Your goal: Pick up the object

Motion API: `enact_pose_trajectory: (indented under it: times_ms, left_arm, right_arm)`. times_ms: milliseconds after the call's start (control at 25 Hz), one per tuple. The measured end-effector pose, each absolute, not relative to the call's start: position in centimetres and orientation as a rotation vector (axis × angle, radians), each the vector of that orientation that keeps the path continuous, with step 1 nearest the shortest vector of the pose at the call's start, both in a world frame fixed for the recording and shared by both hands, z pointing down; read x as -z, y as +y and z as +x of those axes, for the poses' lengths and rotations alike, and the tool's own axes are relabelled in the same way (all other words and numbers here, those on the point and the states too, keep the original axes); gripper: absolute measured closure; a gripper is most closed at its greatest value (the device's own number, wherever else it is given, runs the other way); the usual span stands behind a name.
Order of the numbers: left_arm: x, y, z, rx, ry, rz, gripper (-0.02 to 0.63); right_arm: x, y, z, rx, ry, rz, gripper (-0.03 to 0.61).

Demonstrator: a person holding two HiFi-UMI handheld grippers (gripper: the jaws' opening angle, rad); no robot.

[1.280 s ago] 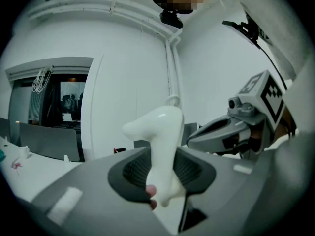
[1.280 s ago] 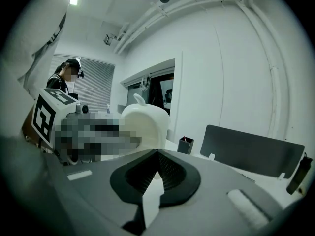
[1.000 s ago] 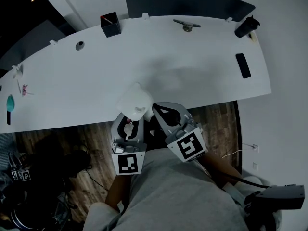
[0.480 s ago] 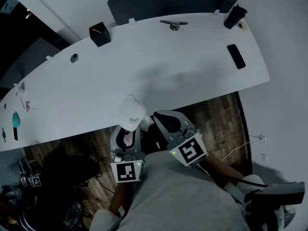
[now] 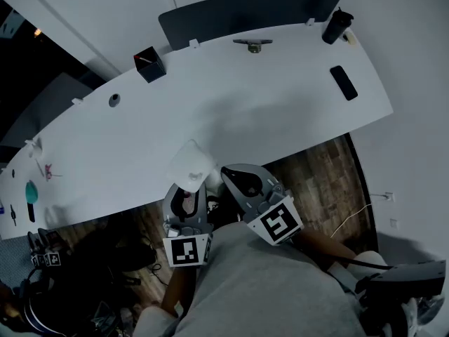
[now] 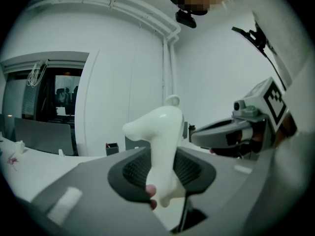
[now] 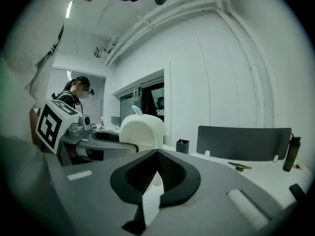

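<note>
Head view: we see the white object (image 5: 191, 164) held in the air over the near edge of the desk (image 5: 280, 97).
Left gripper (image 6: 162, 175): we have its jaws clamped on the white object's narrow lower part.
Right gripper (image 7: 156, 175): jaws pressed together, nothing between them; we hold it just beside the left one.
Far side of desk: a phone (image 5: 343, 82) and a bottle (image 5: 334, 27).
</note>
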State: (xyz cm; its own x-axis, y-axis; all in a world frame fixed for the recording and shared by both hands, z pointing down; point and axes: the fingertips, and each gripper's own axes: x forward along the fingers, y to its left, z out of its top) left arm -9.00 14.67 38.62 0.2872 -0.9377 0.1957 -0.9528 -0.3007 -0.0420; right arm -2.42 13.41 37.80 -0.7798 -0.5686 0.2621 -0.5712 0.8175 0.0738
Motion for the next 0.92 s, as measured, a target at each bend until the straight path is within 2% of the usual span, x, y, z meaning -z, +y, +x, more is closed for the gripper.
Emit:
enact_pose_trajectory:
  times_ms: [480,920]
  left_arm:
    - [-37.9,14.1,-10.3,-0.245,-1.782,2.467,0.486]
    - [-37.7,15.1,-9.8,-0.210,-1.763,2.486,0.486]
  right_arm:
    - [-37.6,13.0,-3.5,-0.084,-2.735,0.973,0.578]
    - [-37.7,14.1,-3.0,-0.008,-2.684,0.944,0.577]
